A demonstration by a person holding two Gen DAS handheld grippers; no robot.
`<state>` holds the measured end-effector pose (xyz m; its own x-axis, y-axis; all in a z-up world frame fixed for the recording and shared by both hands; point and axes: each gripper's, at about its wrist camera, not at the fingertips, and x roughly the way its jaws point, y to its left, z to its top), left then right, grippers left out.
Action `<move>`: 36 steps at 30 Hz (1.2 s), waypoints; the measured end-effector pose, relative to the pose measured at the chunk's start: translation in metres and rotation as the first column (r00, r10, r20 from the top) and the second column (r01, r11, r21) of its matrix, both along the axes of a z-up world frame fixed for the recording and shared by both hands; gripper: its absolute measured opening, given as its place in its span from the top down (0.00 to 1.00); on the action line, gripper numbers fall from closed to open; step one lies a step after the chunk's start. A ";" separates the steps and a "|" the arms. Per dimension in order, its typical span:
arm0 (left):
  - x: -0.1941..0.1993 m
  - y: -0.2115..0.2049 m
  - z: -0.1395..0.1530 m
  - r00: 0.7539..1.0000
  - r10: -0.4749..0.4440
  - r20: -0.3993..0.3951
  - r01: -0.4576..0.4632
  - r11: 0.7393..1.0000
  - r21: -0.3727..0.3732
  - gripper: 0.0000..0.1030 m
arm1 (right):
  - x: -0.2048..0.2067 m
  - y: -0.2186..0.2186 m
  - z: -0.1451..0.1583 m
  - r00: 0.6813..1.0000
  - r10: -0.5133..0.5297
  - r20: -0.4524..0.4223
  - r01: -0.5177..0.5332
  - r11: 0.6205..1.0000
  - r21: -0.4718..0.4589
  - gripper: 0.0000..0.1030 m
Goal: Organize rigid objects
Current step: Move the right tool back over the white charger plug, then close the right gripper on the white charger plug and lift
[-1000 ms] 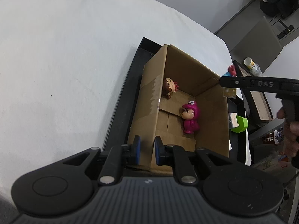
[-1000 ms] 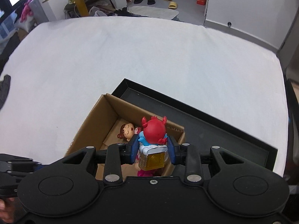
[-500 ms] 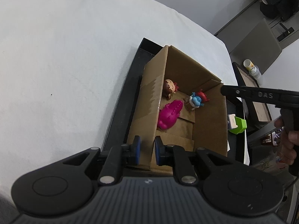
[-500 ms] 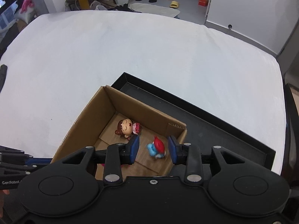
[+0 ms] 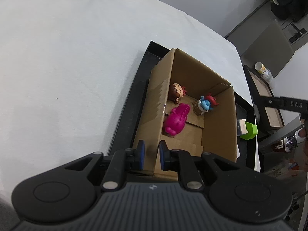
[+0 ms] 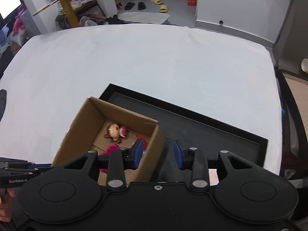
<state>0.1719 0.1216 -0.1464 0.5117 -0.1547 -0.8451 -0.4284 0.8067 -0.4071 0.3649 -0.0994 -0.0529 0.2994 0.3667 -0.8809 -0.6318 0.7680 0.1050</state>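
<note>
The cardboard box is matt brown paperboard with a glossy tape strip on one wall. It sits in a matt black tray on white cloth over the counter. The figurines look like glossy plastic: pink, blue-and-red, brown-haired.

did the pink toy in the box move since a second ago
Yes. The pink toy stood upright near the middle of the box floor; now it lies flat, closer to the left wall, below the brown-haired doll.

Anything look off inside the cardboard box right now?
Yes. All three figures in the cardboard box lie toppled rather than upright: the magenta figure, the blue-and-red figure and the brown-haired doll.
</note>
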 end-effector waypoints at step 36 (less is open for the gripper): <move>0.002 -0.007 0.001 1.000 0.017 -0.013 -0.017 0.999 0.031 0.86 | -0.007 -0.063 -0.130 0.985 -0.065 -0.162 0.025 0.971 -0.239 0.63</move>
